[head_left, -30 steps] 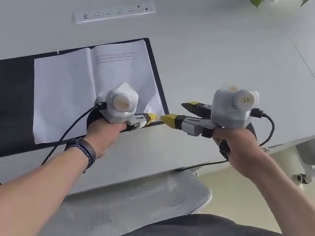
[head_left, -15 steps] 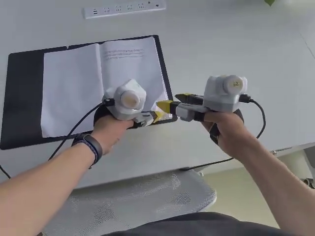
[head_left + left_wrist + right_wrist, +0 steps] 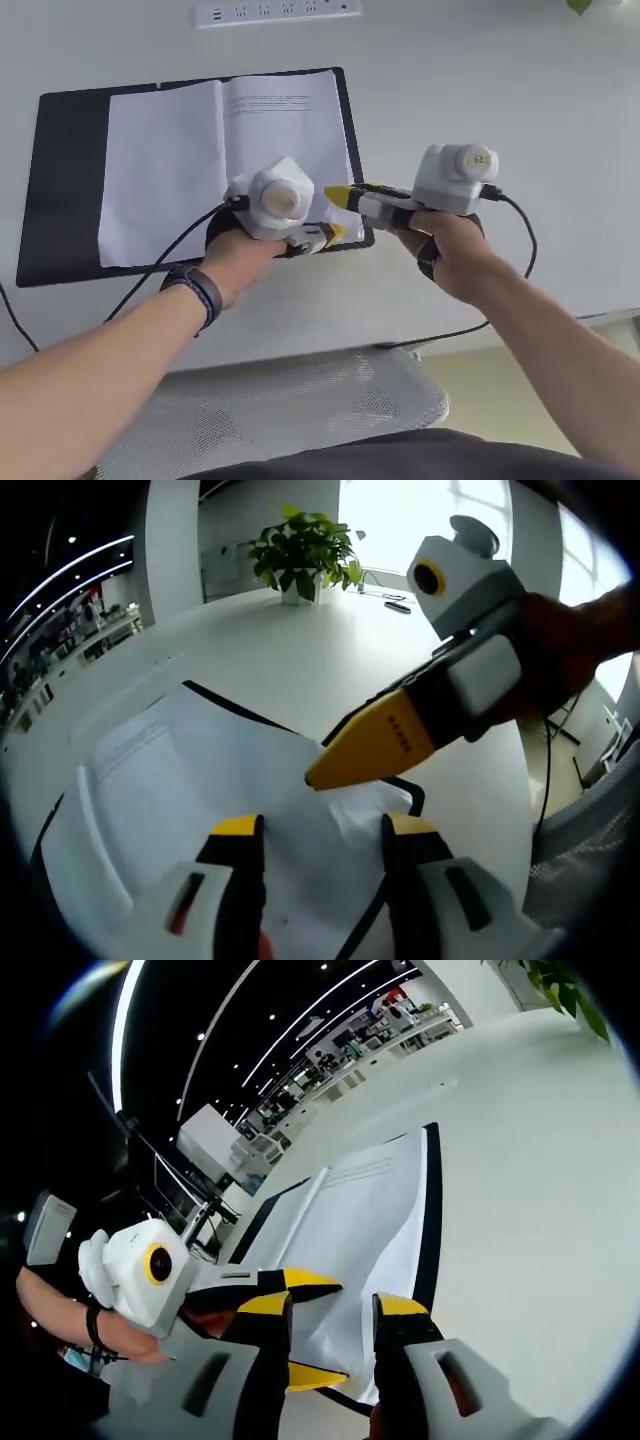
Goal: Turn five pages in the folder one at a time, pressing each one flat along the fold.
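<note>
The black folder lies open on the white table with white pages spread flat. My left gripper sits at the folder's lower right corner. In its own view the left gripper stands open over the right page, whose corner curls up slightly between the jaws. My right gripper reaches in from the right, its yellow tip just above that corner. In its own view the right gripper is open, pointing at the page edge and the left gripper.
A white power strip lies at the table's far edge. A potted plant stands further back. A white mesh chair sits below the near table edge. Cables trail from both grippers.
My right gripper has moved left, closing on the left gripper and the page corner. The left gripper has stayed at the folder's lower right corner. The head camera has shifted.
</note>
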Available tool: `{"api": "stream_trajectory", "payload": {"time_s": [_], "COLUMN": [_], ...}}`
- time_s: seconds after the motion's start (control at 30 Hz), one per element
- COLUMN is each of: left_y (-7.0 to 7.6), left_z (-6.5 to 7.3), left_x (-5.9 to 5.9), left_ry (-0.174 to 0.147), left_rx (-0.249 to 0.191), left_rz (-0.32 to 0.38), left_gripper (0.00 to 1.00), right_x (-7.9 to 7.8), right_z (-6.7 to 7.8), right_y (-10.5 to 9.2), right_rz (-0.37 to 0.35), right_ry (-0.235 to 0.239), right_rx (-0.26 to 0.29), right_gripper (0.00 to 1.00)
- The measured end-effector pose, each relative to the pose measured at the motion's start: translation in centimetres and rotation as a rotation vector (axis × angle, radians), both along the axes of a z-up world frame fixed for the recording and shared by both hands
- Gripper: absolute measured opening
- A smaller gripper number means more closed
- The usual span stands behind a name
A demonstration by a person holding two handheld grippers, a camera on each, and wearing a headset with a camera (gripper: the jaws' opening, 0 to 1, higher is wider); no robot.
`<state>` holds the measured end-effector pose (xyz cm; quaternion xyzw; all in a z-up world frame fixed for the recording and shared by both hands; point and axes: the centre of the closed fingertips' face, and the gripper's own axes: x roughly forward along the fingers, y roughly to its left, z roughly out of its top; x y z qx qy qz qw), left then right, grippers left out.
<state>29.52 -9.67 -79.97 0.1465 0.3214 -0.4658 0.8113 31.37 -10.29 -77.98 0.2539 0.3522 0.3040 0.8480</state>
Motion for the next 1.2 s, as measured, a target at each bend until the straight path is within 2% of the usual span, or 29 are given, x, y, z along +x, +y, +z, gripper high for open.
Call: {"api": "stream_trajectory", "payload": {"time_s": [0.17, 0.37, 0.57, 0.77, 0.9, 1.0, 1.2], "left_y": [0.0, 0.0, -0.4, 0.4, 1.5, 1.8, 3.0], "left_z": [-0.2, -0.1, -0.1, 0.1, 1.0, 1.9, 2.7], "left_x": [0.1, 0.1, -0.4, -1.0, -1.0, -0.8, -0.3], "left_ry": [0.002, 0.009, 0.067, 0.079, 0.067, 0.052, 0.037], "left_rx": [0.000, 0.001, -0.031, -0.018, -0.017, -0.032, -0.041], "left_rz": [0.001, -0.006, 0.005, 0.004, 0.016, 0.027, 0.054], "left_gripper": [0.47, 0.48, 0.58, 0.64, 0.66, 0.66, 0.66], "right_x": [-0.1, 0.1, -0.1, 0.0, 0.1, 0.1, 0.0], "right_z": [-0.4, -0.6, -0.6, -0.3, 0.0, 0.4, 0.8], "right_y": [0.1, -0.3, -0.7, -0.7, -0.6, -0.6, -0.9], "right_rz": [-0.006, -0.028, -0.032, -0.045, -0.056, -0.063, -0.091], "right_ry": [0.003, 0.018, 0.027, 0.028, 0.026, 0.021, 0.022], "right_rx": [0.000, 0.008, 0.014, 0.027, 0.034, 0.039, 0.059], "right_gripper": [0.16, 0.05, 0.01, 0.00, 0.00, 0.00, 0.00]}}
